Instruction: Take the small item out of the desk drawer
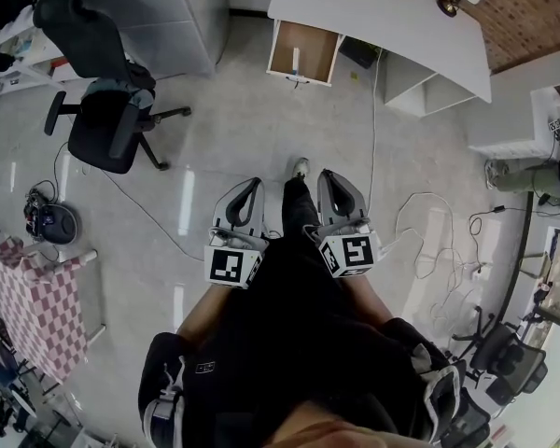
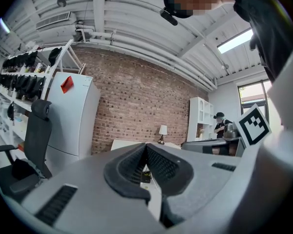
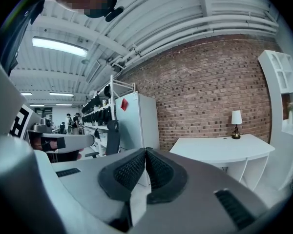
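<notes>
The white desk (image 1: 392,17) stands far ahead across the floor. Its wooden drawer (image 1: 303,52) is pulled open, and a small pale item (image 1: 296,61) stands inside. My left gripper (image 1: 251,183) and right gripper (image 1: 329,175) are held side by side close to the person's body, well short of the desk. Both are shut with nothing between the jaws. In the left gripper view the shut left gripper (image 2: 146,146) points at the desk (image 2: 129,143) and its lamp (image 2: 162,129). The right gripper (image 3: 145,150) faces the desk top (image 3: 219,150) from the side.
A black office chair (image 1: 107,110) stands at the left, beside a white cabinet (image 1: 168,7). Cables (image 1: 420,227) trail over the floor at the right. A chequered cloth table (image 1: 33,306) is at the near left, and a white shelf unit (image 1: 527,119) at the right.
</notes>
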A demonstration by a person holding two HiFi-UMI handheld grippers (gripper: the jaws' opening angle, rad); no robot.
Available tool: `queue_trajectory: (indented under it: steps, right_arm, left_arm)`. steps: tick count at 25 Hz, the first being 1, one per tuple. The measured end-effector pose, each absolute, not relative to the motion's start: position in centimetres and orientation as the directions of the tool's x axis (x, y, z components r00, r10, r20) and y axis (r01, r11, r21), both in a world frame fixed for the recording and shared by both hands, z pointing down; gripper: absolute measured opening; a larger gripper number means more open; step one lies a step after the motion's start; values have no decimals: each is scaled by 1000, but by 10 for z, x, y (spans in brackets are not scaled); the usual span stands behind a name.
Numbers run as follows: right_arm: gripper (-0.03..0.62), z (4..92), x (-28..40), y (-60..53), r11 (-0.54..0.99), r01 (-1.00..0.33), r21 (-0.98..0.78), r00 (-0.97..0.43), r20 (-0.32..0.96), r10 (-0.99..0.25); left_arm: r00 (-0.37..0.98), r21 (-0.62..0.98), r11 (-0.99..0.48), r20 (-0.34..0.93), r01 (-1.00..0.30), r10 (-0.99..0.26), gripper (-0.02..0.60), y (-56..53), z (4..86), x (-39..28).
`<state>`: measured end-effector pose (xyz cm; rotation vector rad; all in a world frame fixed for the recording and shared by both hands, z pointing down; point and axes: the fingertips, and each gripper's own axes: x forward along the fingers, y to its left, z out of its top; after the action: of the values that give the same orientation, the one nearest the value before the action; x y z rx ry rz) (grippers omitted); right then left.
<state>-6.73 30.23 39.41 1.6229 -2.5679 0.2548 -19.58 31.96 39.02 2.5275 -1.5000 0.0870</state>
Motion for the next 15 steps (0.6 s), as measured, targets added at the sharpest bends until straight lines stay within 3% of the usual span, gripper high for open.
queue_trajectory:
  steps: [15]
  right_arm:
    - [28, 403, 25, 106, 485, -866, -120, -498, 143, -855]
  left_arm:
    - [436, 100, -426, 125, -899, -891, 6, 119, 384, -101]
